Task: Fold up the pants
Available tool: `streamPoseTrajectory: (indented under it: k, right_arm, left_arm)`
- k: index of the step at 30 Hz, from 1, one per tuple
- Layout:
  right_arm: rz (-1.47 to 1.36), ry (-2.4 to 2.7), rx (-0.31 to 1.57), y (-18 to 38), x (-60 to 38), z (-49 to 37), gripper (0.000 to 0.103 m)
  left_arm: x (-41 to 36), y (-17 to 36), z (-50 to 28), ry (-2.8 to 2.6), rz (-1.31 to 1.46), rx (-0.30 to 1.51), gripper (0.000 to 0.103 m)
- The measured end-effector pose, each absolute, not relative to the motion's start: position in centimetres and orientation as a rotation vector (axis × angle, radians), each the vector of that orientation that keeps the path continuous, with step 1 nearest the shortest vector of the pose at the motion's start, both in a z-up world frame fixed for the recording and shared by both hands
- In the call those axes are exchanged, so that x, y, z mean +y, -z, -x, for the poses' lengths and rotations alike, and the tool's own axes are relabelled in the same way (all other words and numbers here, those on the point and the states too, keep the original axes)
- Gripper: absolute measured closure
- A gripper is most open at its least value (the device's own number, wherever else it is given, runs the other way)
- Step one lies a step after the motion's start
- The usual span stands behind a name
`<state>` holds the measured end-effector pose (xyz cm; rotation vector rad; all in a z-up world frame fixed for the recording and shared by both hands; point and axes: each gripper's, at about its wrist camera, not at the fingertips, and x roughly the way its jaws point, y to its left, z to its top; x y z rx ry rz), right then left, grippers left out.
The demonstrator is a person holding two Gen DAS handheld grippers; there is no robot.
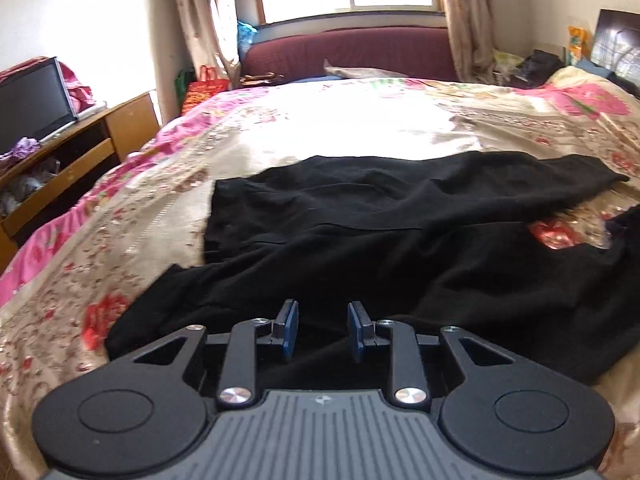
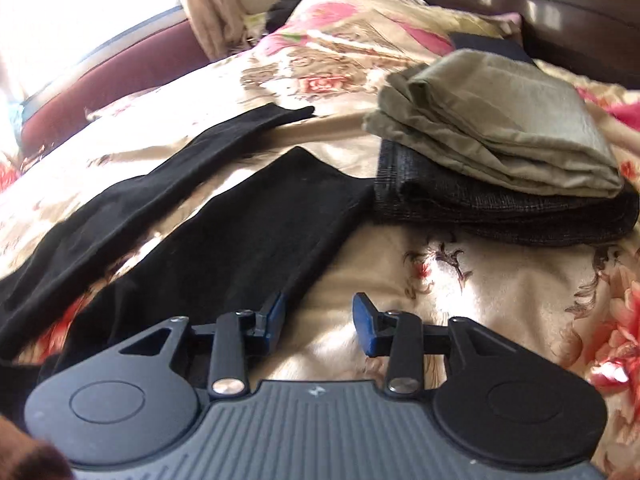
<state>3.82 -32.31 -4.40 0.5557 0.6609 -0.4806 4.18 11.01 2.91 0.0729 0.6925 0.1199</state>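
Black pants (image 1: 360, 240) lie rumpled and spread out across a floral bedspread (image 1: 320, 120). In the left wrist view my left gripper (image 1: 323, 308) hovers over their near edge. Its blue pads stand apart, and only the cloth beneath shows in the gap. In the right wrist view the two pant legs (image 2: 240, 232) run apart toward the upper right, with bedspread showing between them. My right gripper (image 2: 320, 300) is open. Its left pad sits at the edge of the nearer leg, its right pad is over bare bedspread (image 2: 460, 280), and nothing is held.
An olive folded garment (image 2: 500, 128) rests on a dark checked one (image 2: 500, 216), just past the nearer leg's end. A wooden desk (image 1: 80, 148) with a TV (image 1: 36, 100) stands left of the bed. A maroon sofa (image 1: 348, 52) sits under the window.
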Motion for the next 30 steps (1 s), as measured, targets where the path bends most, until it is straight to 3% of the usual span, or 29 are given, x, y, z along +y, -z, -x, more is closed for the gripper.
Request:
streamPoseTrajectory:
  k: [6, 8, 10, 11, 15, 21, 26, 30]
  right_arm:
    - [-0.665, 0.501, 0.590, 5.0, -34.3, -6.7, 0.056]
    - [-0.649, 0.488, 0.583, 5.1, -34.3, -7.3, 0.059]
    - [-0.662, 0.476, 0.588, 5.0, -34.7, -7.7, 0.092]
    - [-0.699, 0.461, 0.585, 4.9, -35.1, -7.4, 0.096]
    - [-0.775, 0.374, 0.491, 2.0, -35.1, -3.6, 0.098]
    - [-0.661, 0.419, 0.384, -2.8, -34.6, 5.1, 0.099]
    - [-0.633, 0.573, 0.556, 1.6, -35.5, 7.2, 0.098]
    - [-0.713, 0.622, 0.608, 4.2, -35.9, 8.2, 0.090]
  left_arm:
    - [3.8, -2.0, -7.3, 0.022, -0.140, 0.718, 0.061]
    - [2.1, -1.8, -7.9, 0.053, -0.161, 0.730, 0.061]
    - [0.9, -1.7, -8.3, 0.080, -0.170, 0.739, 0.061]
    - [0.3, -1.6, -8.3, 0.094, -0.171, 0.740, 0.061]
    - [-1.6, -1.5, -8.5, 0.143, -0.186, 0.734, 0.061]
    - [-3.7, -1.8, -7.5, 0.228, -0.198, 0.702, 0.061]
    - [-5.5, -0.1, -6.9, 0.275, -0.245, 0.732, 0.058]
    - [-5.8, 1.3, -6.1, 0.278, -0.295, 0.763, 0.058]
